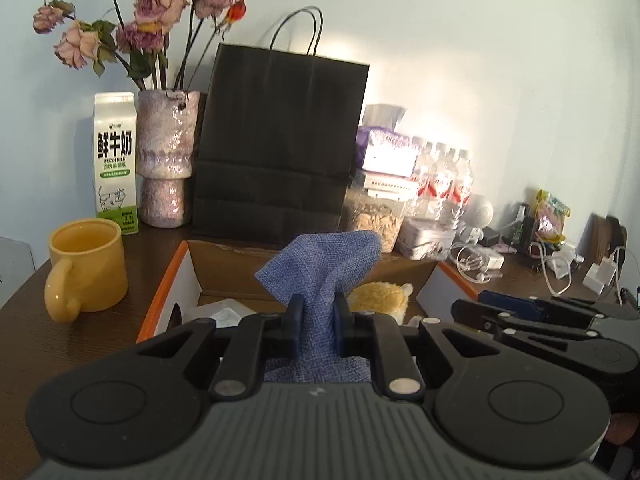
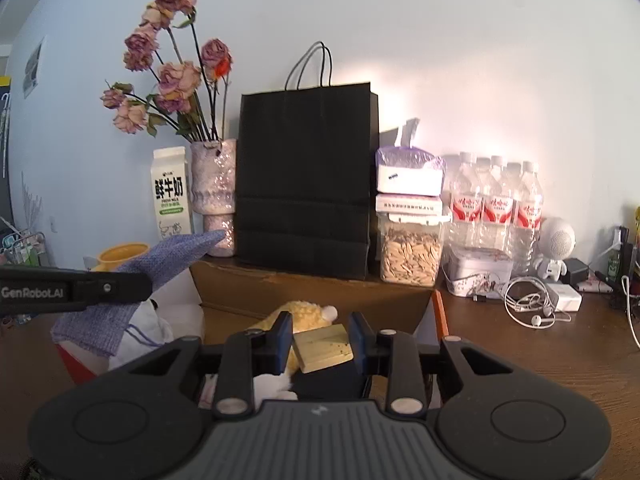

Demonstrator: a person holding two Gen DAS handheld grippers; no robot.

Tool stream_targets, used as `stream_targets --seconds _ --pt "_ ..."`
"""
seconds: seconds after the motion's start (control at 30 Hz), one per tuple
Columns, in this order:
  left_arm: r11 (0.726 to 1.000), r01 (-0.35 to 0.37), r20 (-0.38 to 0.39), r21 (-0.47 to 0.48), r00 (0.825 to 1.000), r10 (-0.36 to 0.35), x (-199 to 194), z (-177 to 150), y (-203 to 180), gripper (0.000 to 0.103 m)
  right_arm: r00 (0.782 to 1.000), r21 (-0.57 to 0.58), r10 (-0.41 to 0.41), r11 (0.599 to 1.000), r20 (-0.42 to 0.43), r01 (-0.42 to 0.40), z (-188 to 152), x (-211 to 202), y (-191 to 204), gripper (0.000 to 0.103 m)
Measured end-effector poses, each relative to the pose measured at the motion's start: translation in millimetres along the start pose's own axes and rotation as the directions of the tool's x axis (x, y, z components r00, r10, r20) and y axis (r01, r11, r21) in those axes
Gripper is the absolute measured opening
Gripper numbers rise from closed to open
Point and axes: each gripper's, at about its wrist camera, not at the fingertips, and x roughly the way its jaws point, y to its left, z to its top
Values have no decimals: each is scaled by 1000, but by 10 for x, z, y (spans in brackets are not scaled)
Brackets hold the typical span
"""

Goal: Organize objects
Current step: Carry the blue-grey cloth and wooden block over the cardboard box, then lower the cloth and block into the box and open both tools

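**Cloth and wooden block held over an open box**

Nearest my left camera, my left gripper is clenched on a blue woven cloth. The coarse fabric bunches between the pads, then fans upward toward 12 o'clock in a loose, creased flap. My right gripper grasps a pale wooden block, flat and rectangular, speckled with dark flecks and tilted slightly. Both hang over an open cardboard box with an orange edge, where a yellow plush toy lies. A yellow mug stands at 9 o'clock, a black paper bag at 12.
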Motion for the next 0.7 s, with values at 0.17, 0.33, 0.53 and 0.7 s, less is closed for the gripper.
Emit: stream_targets --seconds 0.17,0.33,0.53,0.7 --pt "1000 -13 -22 -28 1000 12 131 -13 98 36 1000 15 -2 1000 -29 2 -63 79 -17 30" --pt "995 -95 59 -26 994 96 35 -12 102 103 999 53 -52 997 -3 52 -95 21 -70 101" --pt "993 -115 33 -39 993 116 69 -8 136 103 999 56 -54 997 -7 54 -107 24 -74 100" --pt "993 -114 18 -33 993 115 79 -18 131 103 999 47 -47 998 -6 47 -106 15 -42 100"
